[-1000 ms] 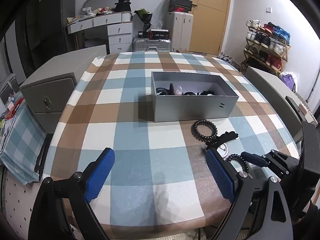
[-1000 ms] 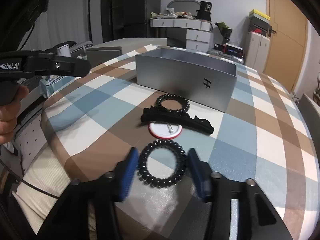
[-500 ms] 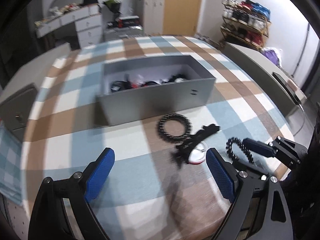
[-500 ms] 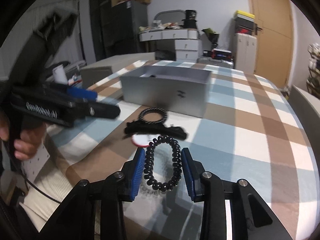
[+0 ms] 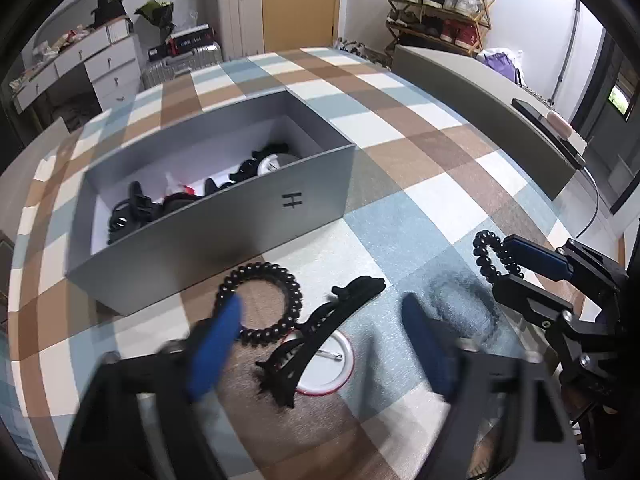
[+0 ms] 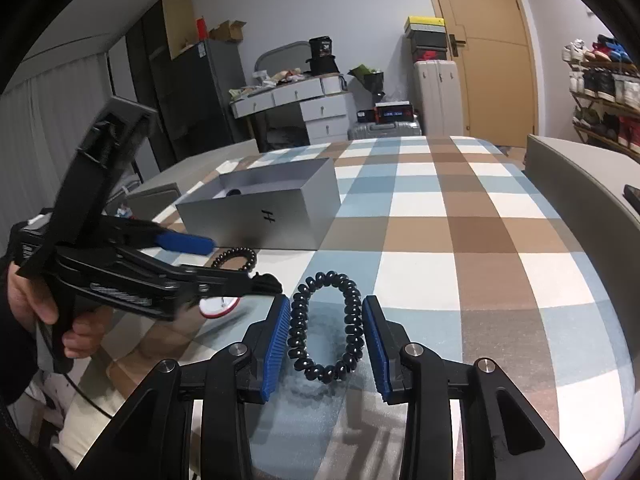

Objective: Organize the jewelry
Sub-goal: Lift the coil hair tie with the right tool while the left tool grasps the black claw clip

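since a second ago the left gripper (image 5: 320, 344) has swung over the hair claw clip (image 5: 320, 332) and pin badge (image 5: 326, 366), jaws closing, nothing gripped. right view: right gripper (image 6: 325, 338) clamps a lifted coil hair tie (image 6: 326, 322), ready for the grey box (image 6: 280, 216).

The worktop (image 5: 420, 152) wears a blue, brown and white checked cloth. On it lie an open grey box (image 5: 224, 224), a black coil hair tie (image 5: 260, 300), a black hair clip (image 5: 320, 328) and a round white badge (image 5: 328, 368) under the clip.
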